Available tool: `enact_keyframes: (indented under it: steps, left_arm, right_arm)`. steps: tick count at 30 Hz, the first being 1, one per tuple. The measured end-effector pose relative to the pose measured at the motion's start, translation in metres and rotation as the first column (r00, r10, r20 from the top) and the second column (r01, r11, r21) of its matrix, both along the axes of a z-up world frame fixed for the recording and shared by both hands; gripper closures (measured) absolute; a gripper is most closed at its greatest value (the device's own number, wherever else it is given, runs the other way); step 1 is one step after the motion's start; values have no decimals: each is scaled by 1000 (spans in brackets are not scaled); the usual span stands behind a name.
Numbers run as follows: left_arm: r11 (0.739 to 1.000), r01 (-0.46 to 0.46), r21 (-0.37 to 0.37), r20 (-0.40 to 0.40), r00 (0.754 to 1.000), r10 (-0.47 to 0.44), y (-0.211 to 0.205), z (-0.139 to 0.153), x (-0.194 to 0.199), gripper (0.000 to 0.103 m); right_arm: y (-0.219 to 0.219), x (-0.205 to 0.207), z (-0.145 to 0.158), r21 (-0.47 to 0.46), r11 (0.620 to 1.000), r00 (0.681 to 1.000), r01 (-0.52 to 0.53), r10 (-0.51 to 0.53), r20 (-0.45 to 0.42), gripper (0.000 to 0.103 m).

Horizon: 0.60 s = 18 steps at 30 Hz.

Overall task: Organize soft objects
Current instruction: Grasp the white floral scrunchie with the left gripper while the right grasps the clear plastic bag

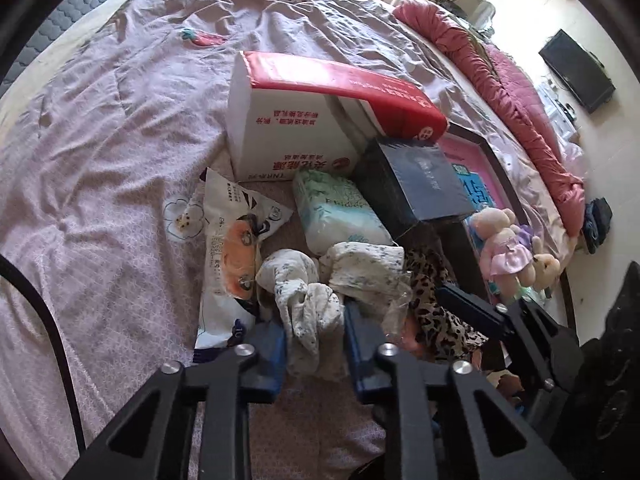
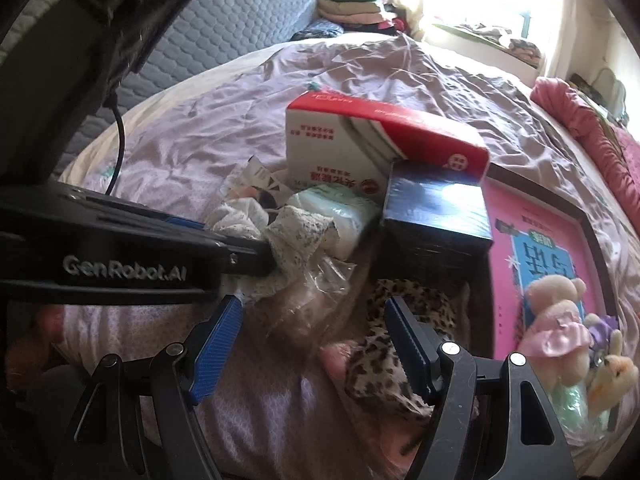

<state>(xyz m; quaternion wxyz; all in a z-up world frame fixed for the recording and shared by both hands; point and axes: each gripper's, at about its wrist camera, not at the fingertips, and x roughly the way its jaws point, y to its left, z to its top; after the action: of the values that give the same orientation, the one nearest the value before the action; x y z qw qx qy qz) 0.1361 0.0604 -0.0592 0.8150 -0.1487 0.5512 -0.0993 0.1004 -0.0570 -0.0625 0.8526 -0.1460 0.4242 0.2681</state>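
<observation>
**Left tool pinches the floral cloth; right tool waits spread over the leopard fabric**

The left tool (image 1: 316,344) has its blue pads pressed onto a bunched white floral cloth (image 1: 308,300), which hangs in a knot between them. The right tool (image 2: 312,344) stands spread, nothing between its pads, poised just above a leopard-print fabric (image 2: 384,356) and a crumpled clear plastic bag (image 2: 312,292).

The cloth lies at the near edge of a heap on the bed (image 1: 100,200), touching a white snack packet (image 1: 232,248) on one side and the leopard-print fabric on the other. Just behind sits a soft tissue pack (image 1: 340,212), then a dark box (image 1: 416,184) and a red-and-white carton (image 1: 304,120). A plush bear in a pink dress (image 1: 504,248) rests on a pink book well to the side.

To do this step well, I would judge that the grip should take a thick fold, not a loose end, so the cloth comes away whole. Lift slowly and straight up, watching that the plastic bag and the leopard fabric do not trail along; the spread tool can hold them down.
</observation>
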Motion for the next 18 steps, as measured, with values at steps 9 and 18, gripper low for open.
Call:
enact_keyframes:
  steps: [9, 18]
  left_arm:
    - [1000, -11, -21, 0, 1000, 11, 9, -3, 1, 85]
    - [998, -13, -57, 19, 1000, 15, 13, 3, -2, 85]
  right_arm:
    - [20, 4, -17, -48, 996, 997, -74, 74, 11, 29]
    - [9, 13, -22, 24, 997, 997, -69, 70, -31, 52]
